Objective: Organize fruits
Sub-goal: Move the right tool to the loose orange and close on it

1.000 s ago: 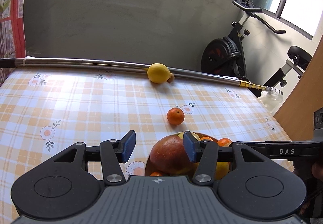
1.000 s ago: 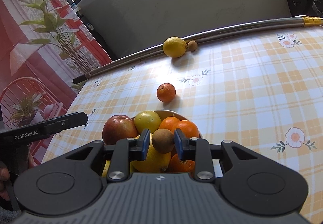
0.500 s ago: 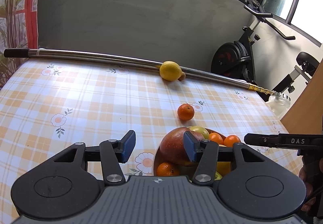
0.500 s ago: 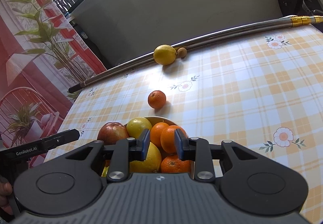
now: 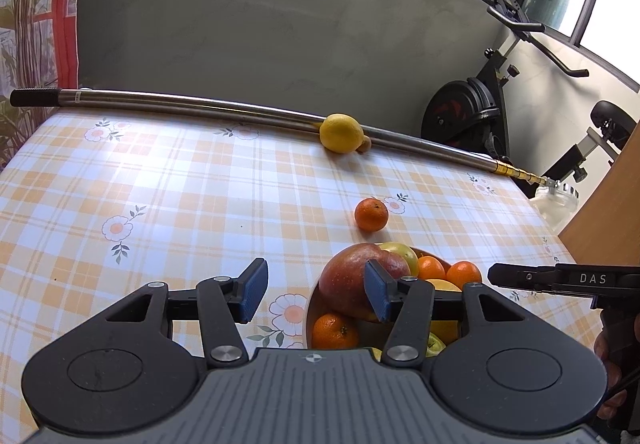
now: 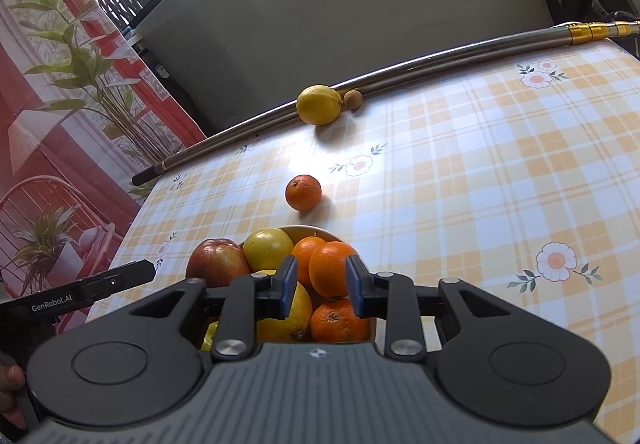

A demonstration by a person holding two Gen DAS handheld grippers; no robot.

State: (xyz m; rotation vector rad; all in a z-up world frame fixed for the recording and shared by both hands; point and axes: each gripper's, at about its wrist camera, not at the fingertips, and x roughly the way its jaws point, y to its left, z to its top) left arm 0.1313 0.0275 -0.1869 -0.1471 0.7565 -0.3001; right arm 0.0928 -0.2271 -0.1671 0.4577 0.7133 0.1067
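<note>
1. Lost the small brown fruit pinched a second ago in the right gripper (image 6: pixel 322 288). Judged dropped into the bowl (image 6: pixel 320 231), so one more sorted.
2. Kept those jaws nearly closed and empty, tilted down over the pile.
3. Held the left gripper (image 5: pixel 316 294) angled down beside the bowl, jaws partly open, gripping nothing.
4. Left on the worktop (image 6: pixel 480 184): tangerine (image 6: pixel 303 192) just beyond the bowl, lemon (image 6: pixel 319 104) and brown nut-like fruit (image 6: pixel 353 99) against the far pole (image 6: pixel 440 58).
</note>
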